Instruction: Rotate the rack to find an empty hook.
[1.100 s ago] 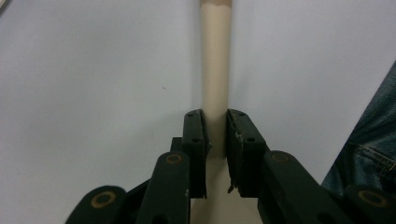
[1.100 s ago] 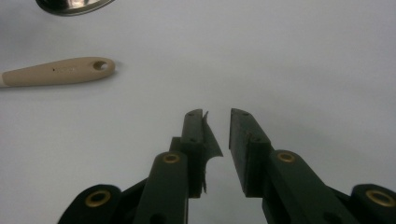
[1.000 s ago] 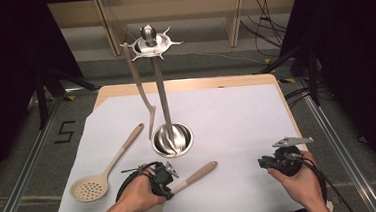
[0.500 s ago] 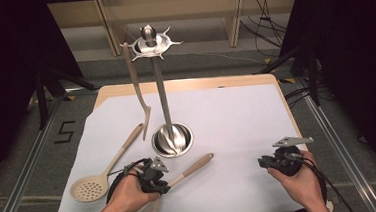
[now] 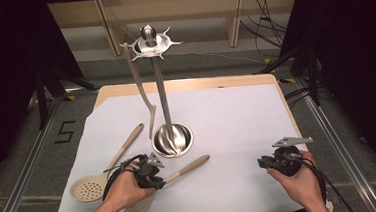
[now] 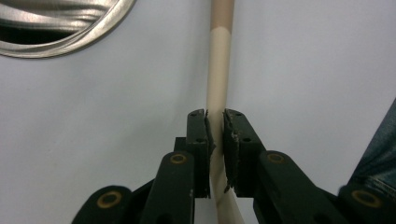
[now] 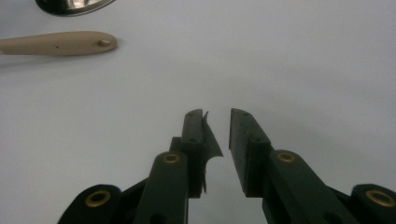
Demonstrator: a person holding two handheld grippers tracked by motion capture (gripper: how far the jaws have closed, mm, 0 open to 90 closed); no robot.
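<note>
A beige spatula (image 5: 189, 167) lies slanted on the white sheet, its blade (image 5: 138, 209) toward the front edge. My left gripper (image 5: 151, 176) is shut on the spatula's handle (image 6: 217, 88), which runs straight up between the two pads in the left gripper view. Just beyond stands the metal utensil stand with its round base (image 5: 172, 139) (image 6: 60, 23), and a long beige turner (image 5: 142, 91) hangs from its crown (image 5: 150, 42). My right gripper (image 5: 279, 162) (image 7: 217, 114) rests low at the front right, open, with nothing between its fingers.
A beige slotted spoon (image 5: 89, 187) lies at the front left, its handle pointing toward the stand. The spatula's handle end (image 7: 60, 43) and the base rim (image 7: 70, 4) lie at the top left of the right gripper view. The white sheet (image 5: 237, 117) spreads bare on the right.
My left gripper shifted a little to the left and the spatula handle swung slightly away from me with it. The right gripper has stayed put.
</note>
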